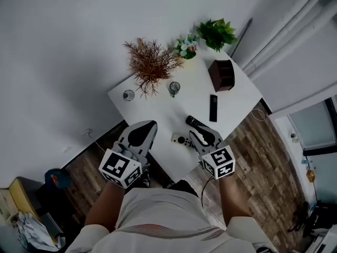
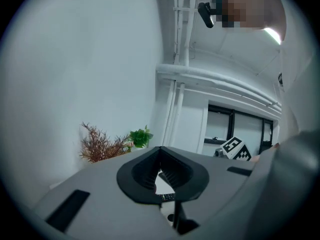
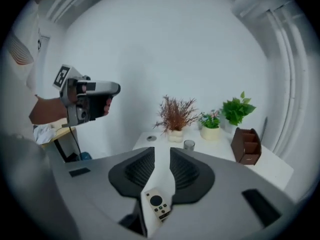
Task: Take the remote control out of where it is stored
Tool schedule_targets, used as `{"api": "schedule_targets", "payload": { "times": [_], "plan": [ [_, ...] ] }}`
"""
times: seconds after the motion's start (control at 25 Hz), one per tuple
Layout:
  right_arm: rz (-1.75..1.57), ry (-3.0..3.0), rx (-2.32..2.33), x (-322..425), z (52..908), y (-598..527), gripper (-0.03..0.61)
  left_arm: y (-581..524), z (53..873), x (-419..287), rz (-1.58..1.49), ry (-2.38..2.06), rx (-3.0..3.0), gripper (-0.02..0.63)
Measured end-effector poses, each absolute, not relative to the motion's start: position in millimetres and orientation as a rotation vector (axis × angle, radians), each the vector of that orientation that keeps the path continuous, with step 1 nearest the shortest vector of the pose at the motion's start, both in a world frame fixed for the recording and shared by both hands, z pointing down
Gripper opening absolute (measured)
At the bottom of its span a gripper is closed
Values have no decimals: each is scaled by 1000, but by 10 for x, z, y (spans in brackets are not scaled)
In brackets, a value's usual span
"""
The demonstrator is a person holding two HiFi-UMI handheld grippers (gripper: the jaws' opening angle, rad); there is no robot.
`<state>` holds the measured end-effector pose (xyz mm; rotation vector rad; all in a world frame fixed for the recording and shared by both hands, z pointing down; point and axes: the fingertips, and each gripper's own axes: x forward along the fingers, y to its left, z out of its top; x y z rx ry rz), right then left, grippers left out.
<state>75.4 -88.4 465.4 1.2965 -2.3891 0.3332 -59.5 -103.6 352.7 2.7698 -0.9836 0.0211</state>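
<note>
- White table (image 1: 158, 107) fills the middle of the head view. 3 remotes lie on it, all outside the brown wooden organizer (image 1: 221, 75), which stands near the far edge.
- The long black remote (image 1: 213, 108) lies just in front of the organizer. The second black remote (image 1: 194, 123) lies slanted, nearer the person. The white remote control (image 1: 180, 139) is nearest of the 3, flat on the table, just beside the tips of the right gripper (image 1: 199, 136).
- The left gripper (image 1: 150, 125) hangs over the table's near left edge, apart from the right one.
- A dried reddish plant (image 1: 151, 63), a small flower pot (image 1: 186, 47) and a green plant (image 1: 217, 33) line the far side, with a glass (image 1: 174, 88) in front of the dried plant.
- In the left gripper view the 2 dark jaws meet at their tips and grip nothing. A narrow slit below the tips shows a strip of table and the end of a black remote; which of the 2 I cannot tell. The right gripper's marker cube shows at the right.
- In the right gripper view the jaws stand partly apart, and their ribbed pads press on nothing. The white remote control shows low in the gap, on the table. The organizer stands far right, and the left gripper is at the left, held by a hand (image 3: 42, 111).
</note>
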Motion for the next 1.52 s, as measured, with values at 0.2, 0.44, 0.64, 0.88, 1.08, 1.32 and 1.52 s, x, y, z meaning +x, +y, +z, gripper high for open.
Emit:
{"api": "schedule_targets", "payload": {
  "times": [0.2,0.44,0.64,0.88,1.08,1.32,1.52],
  "plan": [
    [338,-2480,1525,963,4129,-788,30,-975,3387,-375,15,-927,2833,8],
    [230,-2526,1727,1213,3545,-623,14,-909,3201,-114,6,-845,2893,8],
    [132,-2523,1886,1427,3136,-447,14,-834,3041,31,-19,-789,2940,8],
    [38,-2471,1948,1597,2911,-263,14,-737,2915,132,-42,-742,2974,8],
    [47,-2450,1958,1622,2905,-213,14,-668,2891,161,-57,-716,2971,8],
    [68,-2436,1942,1567,2942,-187,14,-623,2871,179,-69,-691,2975,8],
    [82,-2432,1949,1569,2945,-144,14,-582,2896,175,-66,-676,2973,8]
  ]
}}
